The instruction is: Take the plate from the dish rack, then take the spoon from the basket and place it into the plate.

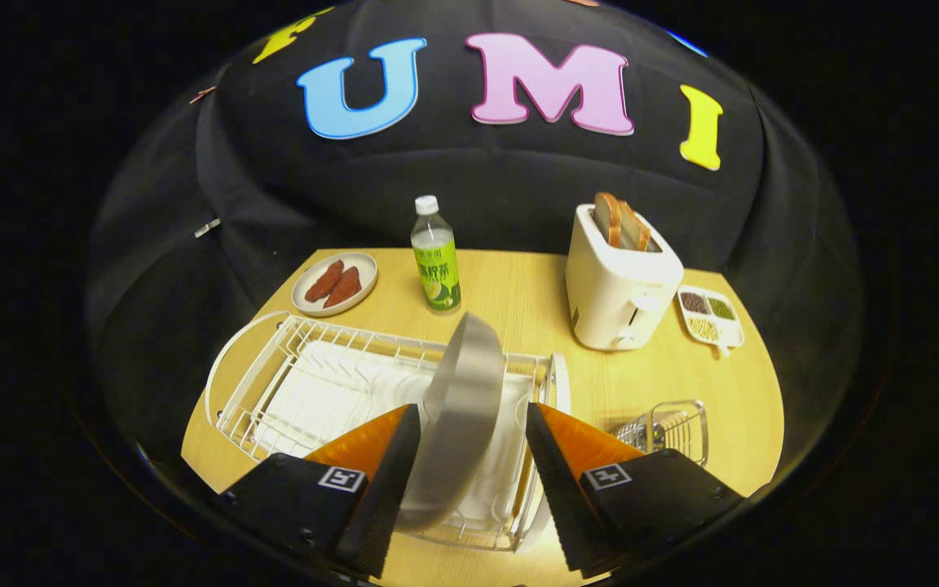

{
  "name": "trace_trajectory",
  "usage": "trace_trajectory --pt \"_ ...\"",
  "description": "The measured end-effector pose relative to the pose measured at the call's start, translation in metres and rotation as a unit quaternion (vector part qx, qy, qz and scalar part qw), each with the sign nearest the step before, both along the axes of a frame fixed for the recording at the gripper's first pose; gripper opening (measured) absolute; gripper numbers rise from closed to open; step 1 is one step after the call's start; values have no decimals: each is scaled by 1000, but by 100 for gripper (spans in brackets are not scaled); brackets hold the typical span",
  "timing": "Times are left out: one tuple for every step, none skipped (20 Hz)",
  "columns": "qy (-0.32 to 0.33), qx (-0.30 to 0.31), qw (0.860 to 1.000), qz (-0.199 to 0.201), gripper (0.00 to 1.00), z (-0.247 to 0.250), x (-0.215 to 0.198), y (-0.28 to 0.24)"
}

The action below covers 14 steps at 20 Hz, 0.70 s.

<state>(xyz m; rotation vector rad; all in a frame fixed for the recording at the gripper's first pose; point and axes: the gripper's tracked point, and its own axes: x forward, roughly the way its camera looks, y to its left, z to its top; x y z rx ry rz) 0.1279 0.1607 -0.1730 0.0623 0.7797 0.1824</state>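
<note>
Gripper view: gripper (469, 456) fingers spread w/ a gap to the grey plate (463, 416) on each side, not pinching yet. Plate stands on edge in the white dish rack (306, 383), between the fingers. Wire basket (669, 432) just right of the rack, spoon can't be made out. Progress: plate grab about to start; spoon step all left. Far side: bottle (435, 257), toaster (620, 281)

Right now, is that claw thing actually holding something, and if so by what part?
It looks like nothing yet. The grey plate stands on edge in the white dish rack, between the gripper fingers, which appear open either side of its rim.
</note>
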Motion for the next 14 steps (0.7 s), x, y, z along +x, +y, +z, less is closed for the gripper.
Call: trace_trajectory --pt "20 13 1000 -2 72 -5 -2 6" --pt "36 20 999 -9 62 -5 -2 8" --pt "50 18 998 -14 52 -6 -4 8" --pt "59 15 998 -24 50 -6 -6 5" --pt "65 14 997 -34 47 -7 -5 5" --pt "68 14 997 -44 44 -6 -4 5" --pt "68 10 996 -53 41 -2 -6 6" --pt "67 5 996 -55 39 -2 -5 8" --pt "65 -6 996 -53 39 -2 -4 10" --pt "60 -14 997 -53 38 1 -3 12" --pt "56 -21 997 -52 38 4 -1 14" --pt "51 -27 997 -52 38 8 0 15" --pt "46 -31 997 -55 38 11 1 14" --pt "41 -31 997 -60 38 15 5 13"
